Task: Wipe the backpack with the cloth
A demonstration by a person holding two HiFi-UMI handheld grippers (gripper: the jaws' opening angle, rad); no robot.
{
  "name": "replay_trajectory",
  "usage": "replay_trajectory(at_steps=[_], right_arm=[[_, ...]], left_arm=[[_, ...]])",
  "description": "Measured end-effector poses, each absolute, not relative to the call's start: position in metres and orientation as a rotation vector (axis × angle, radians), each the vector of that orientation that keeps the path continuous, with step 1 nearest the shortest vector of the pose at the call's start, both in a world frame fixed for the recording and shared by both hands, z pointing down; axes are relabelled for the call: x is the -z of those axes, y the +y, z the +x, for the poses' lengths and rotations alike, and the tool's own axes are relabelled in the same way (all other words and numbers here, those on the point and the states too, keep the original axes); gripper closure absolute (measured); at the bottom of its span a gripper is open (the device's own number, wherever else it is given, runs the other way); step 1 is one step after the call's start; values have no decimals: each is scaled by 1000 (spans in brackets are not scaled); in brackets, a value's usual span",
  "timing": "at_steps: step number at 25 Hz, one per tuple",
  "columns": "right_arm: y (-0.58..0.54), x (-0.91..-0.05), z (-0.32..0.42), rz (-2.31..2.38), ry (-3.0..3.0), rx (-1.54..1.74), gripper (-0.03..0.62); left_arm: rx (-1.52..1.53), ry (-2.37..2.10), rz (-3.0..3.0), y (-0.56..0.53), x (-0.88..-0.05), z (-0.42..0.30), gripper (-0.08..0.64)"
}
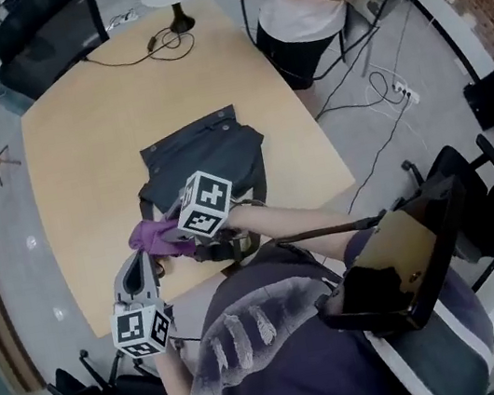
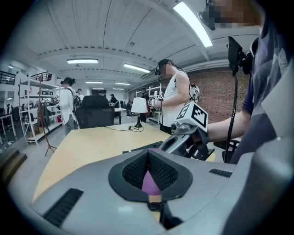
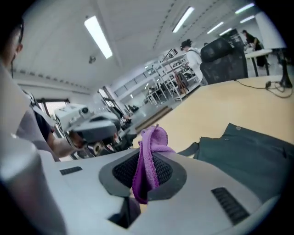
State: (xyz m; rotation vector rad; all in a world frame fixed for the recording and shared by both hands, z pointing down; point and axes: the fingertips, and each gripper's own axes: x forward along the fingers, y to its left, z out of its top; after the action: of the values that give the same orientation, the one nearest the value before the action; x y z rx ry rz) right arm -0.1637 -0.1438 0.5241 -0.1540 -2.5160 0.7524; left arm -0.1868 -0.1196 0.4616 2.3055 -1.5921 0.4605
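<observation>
Your right claw (image 3: 147,158) is clamped on the purple cloth (image 3: 154,137), with a fold standing up between the pads and a tail hanging below. Your left claw (image 2: 148,160) is pinched shut on another part of the same cloth, of which only a sliver of purple shows under the pads. Both claws hang close together by the near side of the dark backpack (image 1: 211,155), which lies flat on the wooden table (image 1: 77,146). Wiping does not look under way yet: you seem to be sorting the cloth between the two claws. Next you would likely free one claw, leave enough cloth loose below the other, and bring it down flat onto the fabric. In the head view the right claw's marker cube (image 1: 206,204) and your arm cover the backpack's near edge, so you cannot tell whether the cloth touches it, and the left gripper view shows only a thin dark strip of the backpack
</observation>
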Motion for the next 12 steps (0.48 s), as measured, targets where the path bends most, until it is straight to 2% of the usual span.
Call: replay_trajectory(at_steps=[3,12], right_arm=[[-153,-486,-141,-159,-2630,-897,563],[-160,-434,-66,-83,-2791,-866,563]], left_arm=[[-469,-1605,2293,-116,-459,-173,552],[-509,-1549,2370,-110,-438,-97,552]])
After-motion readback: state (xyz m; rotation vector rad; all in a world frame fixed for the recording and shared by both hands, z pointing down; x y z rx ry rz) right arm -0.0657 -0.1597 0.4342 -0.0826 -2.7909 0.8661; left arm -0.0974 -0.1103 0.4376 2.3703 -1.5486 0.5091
